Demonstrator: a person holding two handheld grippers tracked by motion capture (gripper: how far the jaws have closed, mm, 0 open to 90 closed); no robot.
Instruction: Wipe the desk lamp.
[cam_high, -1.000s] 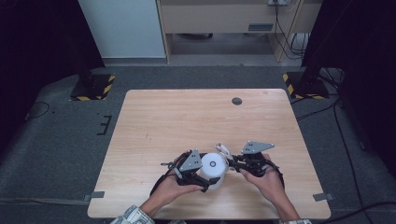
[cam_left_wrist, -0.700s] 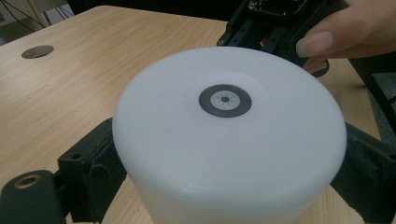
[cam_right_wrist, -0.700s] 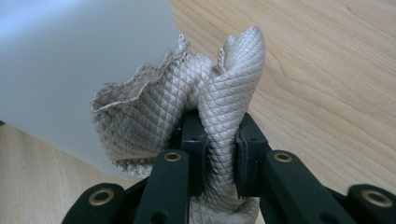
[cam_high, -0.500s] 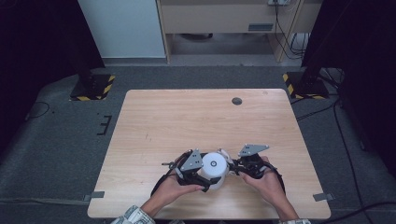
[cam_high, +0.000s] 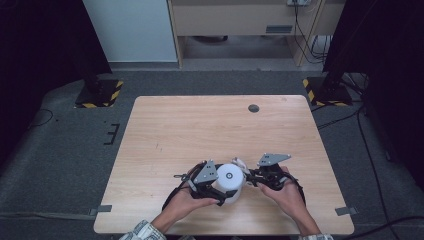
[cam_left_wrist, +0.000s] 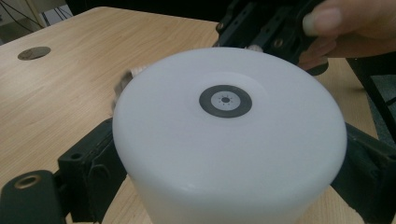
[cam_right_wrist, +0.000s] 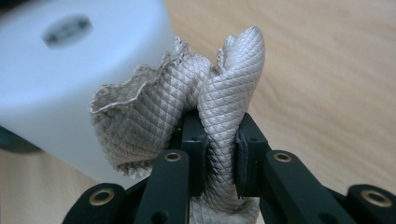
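One white plastic cylinder with a dark ringed centre mark, one bunched grey diamond-weave cloth, two tools. Cylinder sits at 6 o'clock on the pale wooden worktop, clenched between left tool jaws. Right tool grasps the cloth at the cylinder's 1 o'clock, closer in than a second ago.

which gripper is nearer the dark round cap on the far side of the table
Right. The right gripper lies almost straight below the cap; the left gripper sits lower and further left, clamping the white cylinder.
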